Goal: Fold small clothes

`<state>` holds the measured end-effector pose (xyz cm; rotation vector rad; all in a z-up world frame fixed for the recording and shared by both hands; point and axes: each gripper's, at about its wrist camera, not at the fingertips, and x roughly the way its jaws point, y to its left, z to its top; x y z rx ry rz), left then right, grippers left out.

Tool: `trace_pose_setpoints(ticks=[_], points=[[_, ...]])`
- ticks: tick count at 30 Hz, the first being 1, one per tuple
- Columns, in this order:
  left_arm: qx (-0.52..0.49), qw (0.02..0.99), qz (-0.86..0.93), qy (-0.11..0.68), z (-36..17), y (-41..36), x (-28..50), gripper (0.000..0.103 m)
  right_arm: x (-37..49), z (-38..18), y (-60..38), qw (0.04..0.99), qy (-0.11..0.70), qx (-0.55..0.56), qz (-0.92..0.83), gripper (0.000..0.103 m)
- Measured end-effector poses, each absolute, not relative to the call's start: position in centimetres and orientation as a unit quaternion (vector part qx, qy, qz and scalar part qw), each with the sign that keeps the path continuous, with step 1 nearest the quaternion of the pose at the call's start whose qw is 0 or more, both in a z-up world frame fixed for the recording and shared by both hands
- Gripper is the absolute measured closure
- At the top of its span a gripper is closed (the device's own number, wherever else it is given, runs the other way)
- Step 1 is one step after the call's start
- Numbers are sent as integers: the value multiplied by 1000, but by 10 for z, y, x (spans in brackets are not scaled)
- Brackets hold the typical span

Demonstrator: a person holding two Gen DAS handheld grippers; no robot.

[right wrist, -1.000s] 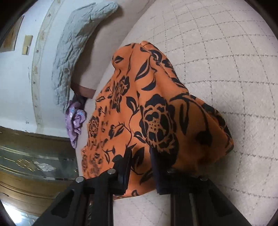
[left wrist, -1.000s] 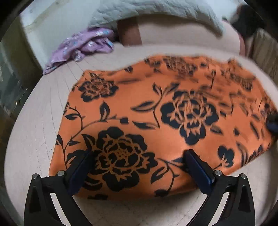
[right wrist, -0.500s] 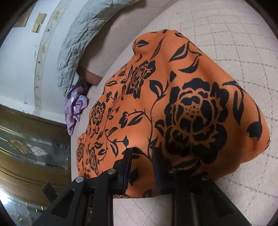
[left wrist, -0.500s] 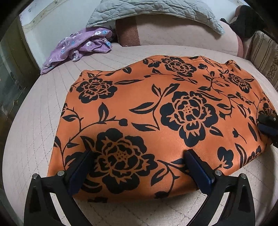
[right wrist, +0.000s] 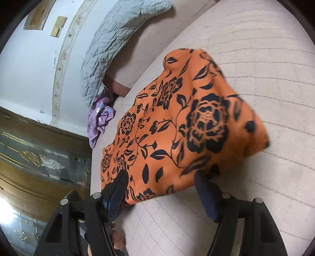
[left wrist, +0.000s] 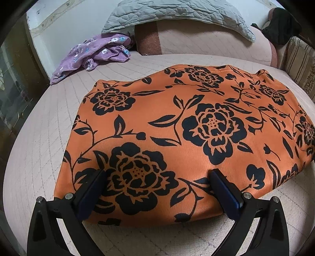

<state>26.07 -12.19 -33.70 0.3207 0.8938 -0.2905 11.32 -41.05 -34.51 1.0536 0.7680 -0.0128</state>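
An orange garment with black flowers (left wrist: pixel 177 126) lies folded flat on the quilted beige bed (left wrist: pixel 39 149). It also shows in the right wrist view (right wrist: pixel 177 126), slightly blurred. My left gripper (left wrist: pixel 157 177) is open, its fingers spread over the garment's near edge, holding nothing. My right gripper (right wrist: pixel 161 177) is open at the garment's near corner, with the cloth lying between and beyond its fingers.
A crumpled purple floral garment (left wrist: pixel 92 53) lies at the far left of the bed, also in the right wrist view (right wrist: pixel 98 120). A grey quilted blanket (left wrist: pixel 177 13) drapes over the headboard cushion. A striped pillow (left wrist: pixel 299 59) sits at the right. A glass panel (right wrist: pixel 39 157) stands beside the bed.
My right gripper was shut on the garment's corner and has opened, letting the cloth drop onto the bed. My left gripper stayed open at the near edge.
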Motion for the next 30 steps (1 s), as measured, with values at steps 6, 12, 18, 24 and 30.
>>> trace_pose_setpoints(ticks=[6,12,18,24,30], points=[[152,880,-135,430,-337,-122,261,0,97,-352,-429,780,333,529,-20,30],[124,892,-127,416,-316,-121,264,0,97,-324,-427,827,281,486,-24,37],[129,894,-77,421,-320,-112,281,0,118,-354,-444,799,317,504,-89,50],[121,882,-91,447,-327,-114,292,0,136,-347,-458,787,316,524,-80,62],[104,891,-106,428,-318,-119,297,0,194,-320,-485,811,290,503,-72,62]])
